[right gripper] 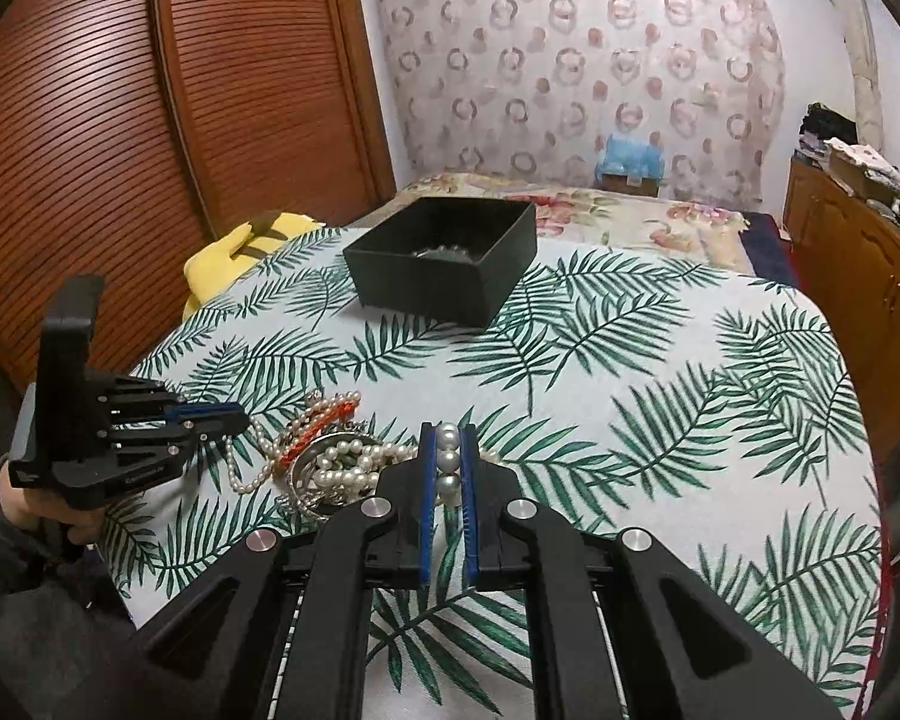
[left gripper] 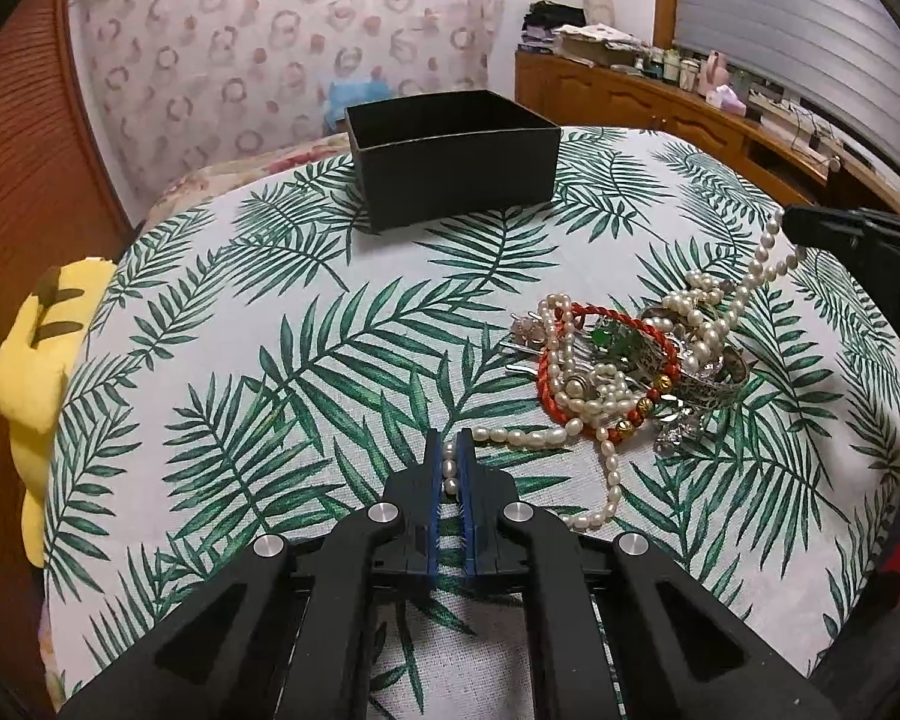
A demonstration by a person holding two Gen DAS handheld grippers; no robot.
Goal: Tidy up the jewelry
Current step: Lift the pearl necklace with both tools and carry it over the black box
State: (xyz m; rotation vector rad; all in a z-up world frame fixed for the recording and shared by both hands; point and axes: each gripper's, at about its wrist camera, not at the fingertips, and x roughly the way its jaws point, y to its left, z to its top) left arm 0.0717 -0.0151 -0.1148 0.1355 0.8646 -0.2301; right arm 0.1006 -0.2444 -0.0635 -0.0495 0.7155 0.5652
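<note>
On the leaf-print tablecloth (left gripper: 222, 360), both grippers' fingers (left gripper: 432, 462) pinch pearl strands (right gripper: 448, 459).

Tangled jewelry heap (left gripper: 624, 360) near black box (left gripper: 450, 156)

A: Take the black box (left gripper: 453, 159) as our mark. On this side of it the leaf-print cloth (left gripper: 258, 360) lies bare all the way down its left half, an easy lane.

B: And to the right of that lane, nearer us than the box, there's the jewelry heap (left gripper: 624, 360), a real tangle of pearls, red cord and silver.

A: Strands trail out of it both ways. One runs to the left hand-held gripper (left gripper: 450, 468), the other rises to the right hand-held gripper (right gripper: 448, 462).

B: Right of the box the cloth lies bare to its edge. Left of it, a yellow plush (right gripper: 240, 252) sits at the edge.
</note>
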